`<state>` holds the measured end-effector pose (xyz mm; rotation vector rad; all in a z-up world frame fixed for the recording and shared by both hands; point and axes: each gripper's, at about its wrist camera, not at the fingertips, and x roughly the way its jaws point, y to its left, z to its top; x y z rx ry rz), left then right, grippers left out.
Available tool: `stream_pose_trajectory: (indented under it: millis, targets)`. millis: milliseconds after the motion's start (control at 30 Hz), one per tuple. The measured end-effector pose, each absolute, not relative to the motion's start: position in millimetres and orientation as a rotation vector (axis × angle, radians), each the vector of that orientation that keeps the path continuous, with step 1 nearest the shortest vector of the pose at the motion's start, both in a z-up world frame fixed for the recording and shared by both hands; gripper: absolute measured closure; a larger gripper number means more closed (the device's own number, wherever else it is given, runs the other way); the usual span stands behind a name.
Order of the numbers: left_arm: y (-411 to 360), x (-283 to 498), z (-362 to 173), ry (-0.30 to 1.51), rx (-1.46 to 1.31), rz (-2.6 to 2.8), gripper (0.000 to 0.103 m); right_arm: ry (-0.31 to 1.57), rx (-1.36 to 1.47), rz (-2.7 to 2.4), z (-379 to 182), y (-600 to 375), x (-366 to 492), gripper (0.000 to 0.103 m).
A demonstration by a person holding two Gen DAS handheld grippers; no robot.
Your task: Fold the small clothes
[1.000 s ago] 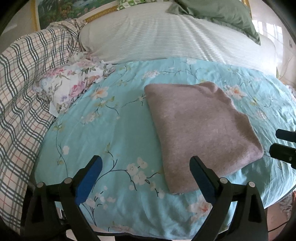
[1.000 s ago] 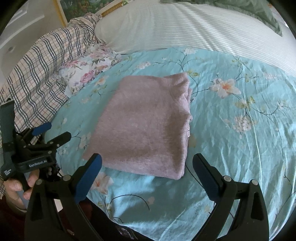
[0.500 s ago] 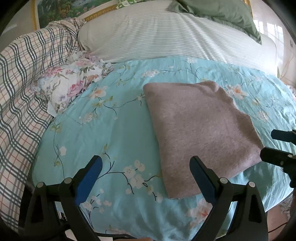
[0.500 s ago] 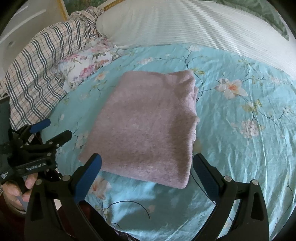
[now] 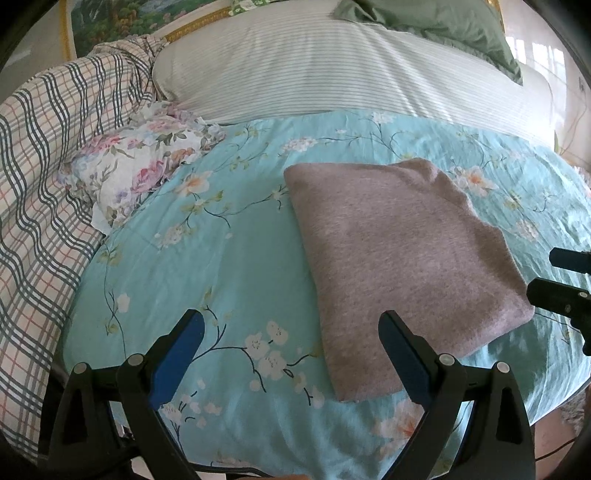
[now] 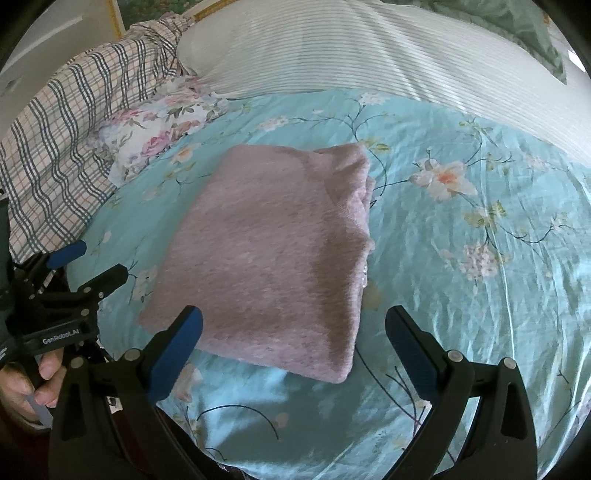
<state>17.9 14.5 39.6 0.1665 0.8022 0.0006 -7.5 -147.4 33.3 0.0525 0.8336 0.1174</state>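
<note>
A mauve knit garment (image 5: 399, 258) lies folded into a compact rectangle on the turquoise floral bedsheet (image 5: 229, 266), near the front edge of the bed. In the right wrist view the same garment (image 6: 273, 254) shows stacked layers along its right side, and its near edge sits just ahead of the right gripper (image 6: 293, 332), whose blue-padded jaws are spread wide and hold nothing. The left gripper (image 5: 291, 334) is likewise spread wide and empty, hovering over the sheet with the garment's near left corner showing between its fingers; its right finger overlaps the garment's near edge in the picture, though contact cannot be judged. From the right wrist view the left gripper (image 6: 98, 264) appears at the left edge, held in a hand (image 6: 29, 387), apart from the garment.

Behind the sheet lies a white striped duvet (image 5: 332, 66) with a green pillow (image 5: 436, 26) on top. To the left sit a pink floral cloth (image 5: 136, 166) and a plaid blanket (image 5: 48, 166).
</note>
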Motion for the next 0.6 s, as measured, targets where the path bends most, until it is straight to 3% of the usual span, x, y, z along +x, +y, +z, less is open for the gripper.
stream_pose_trajectory:
  millis: [600]
  targets:
    - [18.8,25.3,41.0,0.8,0.188,-0.014,0.007,0.842,0.018,0.094,35.8,-150.5,-7.3,0.004]
